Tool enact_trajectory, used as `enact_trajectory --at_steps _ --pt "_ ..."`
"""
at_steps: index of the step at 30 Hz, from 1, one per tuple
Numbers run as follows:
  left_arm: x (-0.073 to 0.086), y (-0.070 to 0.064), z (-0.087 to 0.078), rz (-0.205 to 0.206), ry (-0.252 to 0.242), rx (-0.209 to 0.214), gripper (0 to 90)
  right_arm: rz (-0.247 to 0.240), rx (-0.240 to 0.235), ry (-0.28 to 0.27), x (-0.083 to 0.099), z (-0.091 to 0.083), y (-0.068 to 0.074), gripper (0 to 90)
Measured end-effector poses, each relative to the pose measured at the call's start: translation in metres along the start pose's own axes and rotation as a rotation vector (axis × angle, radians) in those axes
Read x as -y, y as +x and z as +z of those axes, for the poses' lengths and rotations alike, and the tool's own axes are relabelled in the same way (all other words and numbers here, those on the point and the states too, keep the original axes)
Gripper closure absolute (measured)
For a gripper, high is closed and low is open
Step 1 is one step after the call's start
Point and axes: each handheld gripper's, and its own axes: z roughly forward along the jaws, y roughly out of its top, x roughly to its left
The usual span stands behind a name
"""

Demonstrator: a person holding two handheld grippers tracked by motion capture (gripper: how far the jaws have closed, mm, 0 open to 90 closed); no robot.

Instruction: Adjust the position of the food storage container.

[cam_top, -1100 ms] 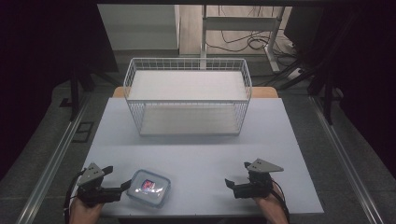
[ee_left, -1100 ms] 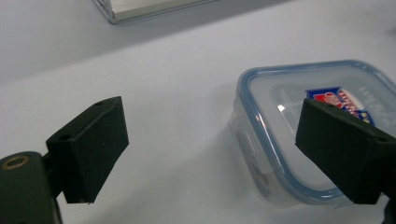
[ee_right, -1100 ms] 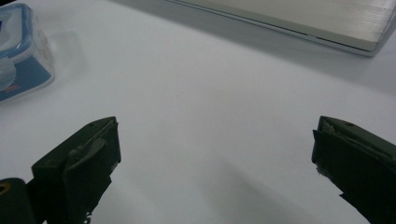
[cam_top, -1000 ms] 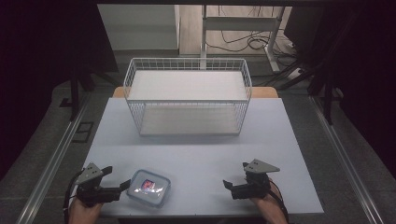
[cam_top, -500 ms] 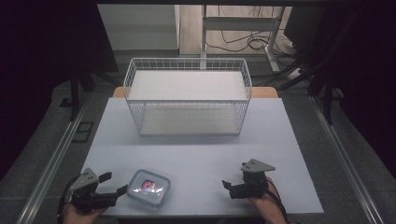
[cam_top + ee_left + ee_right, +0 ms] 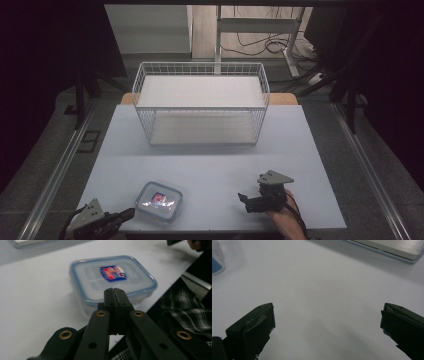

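A small clear food box with a blue-rimmed lid and a red and blue label (image 6: 159, 201) (image 6: 112, 280) lies near the table's front edge, left of centre. My left gripper (image 6: 127, 215) (image 6: 114, 290) sits at the front left corner, shut, its tips just short of the box's near side. My right gripper (image 6: 244, 201) (image 6: 327, 325) rests low over the bare table at the front right, jaws wide open with nothing between them. A corner of the food box (image 6: 215, 260) appears at the far left of the right gripper view.
A white wire basket (image 6: 201, 102) stands at the back middle of the white table (image 6: 210, 160). Its base rail (image 6: 387, 248) crosses the top of the right gripper view. A checked garment (image 6: 185, 312) hangs past the table's front edge.
My left gripper has drawn back toward the front left corner, away from the box. The right gripper has shifted slightly left and nearer the front edge.
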Motion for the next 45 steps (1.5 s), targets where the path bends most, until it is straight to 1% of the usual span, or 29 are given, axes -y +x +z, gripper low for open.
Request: enact_trajectory --at_steps 1,2,4,8,10,13,14,16,18,19,22,25,26,31,32,35,38,41,43,44,45 --pt "0.0 0.0 0.0 0.0 0.0 0.0 89.9 -0.001 0.003 0.002 0.0 0.0 0.0 0.0" --pt "0.0 -0.007 0.002 0.021 0.01 0.008 90.0 0.0 0.004 0.003 0.0 0.0 0.0 0.0" --pt "0.001 -0.012 0.005 0.032 0.024 0.022 90.0 0.0 0.005 0.006 0.0 0.001 0.0 0.0" --pt "0.002 -0.022 0.014 0.059 0.07 0.031 90.0 -0.005 0.011 0.015 0.0 0.001 0.001 0.0" --pt "0.002 -0.025 0.019 0.063 0.093 0.034 90.0 -0.009 0.014 0.016 0.0 0.002 0.001 0.0" --pt "0.002 -0.027 0.027 0.081 0.126 0.036 90.0 -0.011 0.016 0.022 0.0 0.002 0.001 0.0" --pt "0.001 -0.028 0.029 0.078 0.133 0.037 90.0 -0.011 0.016 0.023 0.0 0.002 0.001 0.0" --pt "0.0 -0.027 0.031 0.077 0.139 0.041 90.0 -0.016 0.014 0.024 0.001 0.002 0.001 0.0" --pt "-0.002 -0.026 0.04 0.073 0.17 0.041 90.0 -0.022 0.012 0.031 0.001 0.003 0.001 0.0" --pt "-0.003 -0.026 0.043 0.08 0.179 0.049 90.0 -0.025 0.015 0.036 0.001 0.004 0.002 0.0" --pt "-0.007 -0.026 0.049 0.082 0.181 0.056 90.0 -0.032 0.022 0.035 0.0 0.005 0.003 0.0" --pt "-0.011 -0.026 0.056 0.097 0.188 0.05 90.0 -0.036 0.025 0.037 0.0 0.006 0.003 0.0" --pt "-0.013 -0.025 0.059 0.1 0.189 0.054 90.0 -0.032 0.026 0.035 0.0 0.006 0.003 0.0" --pt "-0.02 -0.019 0.072 0.112 0.191 0.05 90.0 -0.037 0.021 0.04 0.0 0.008 0.003 0.0" --pt "-0.02 -0.019 0.072 0.112 0.191 0.05 90.0 -0.038 0.023 0.041 0.0 0.008 0.003 0.0" --pt "-0.026 -0.015 0.082 0.13 0.193 0.047 90.0 -0.036 0.02 0.042 -0.001 0.008 0.004 0.0" --pt "-0.033 -0.01 0.092 0.136 0.197 0.045 90.0 -0.041 0.018 0.049 -0.002 0.009 0.004 0.0" --pt "-0.039 -0.005 0.101 0.144 0.206 0.036 90.0 -0.042 0.016 0.06 -0.002 0.01 0.004 0.0" --pt "-0.043 0.0 0.107 0.152 0.215 0.022 90.0 -0.038 0.013 0.068 -0.002 0.01 0.003 0.0" --pt "-0.045 0.003 0.11 0.149 0.216 0.017 90.0 -0.038 0.013 0.07 -0.002 0.01 0.003 0.0" --pt "-0.045 0.003 0.11 0.149 0.216 0.017 90.0 -0.036 0.014 0.071 -0.002 0.01 0.002 0.0"
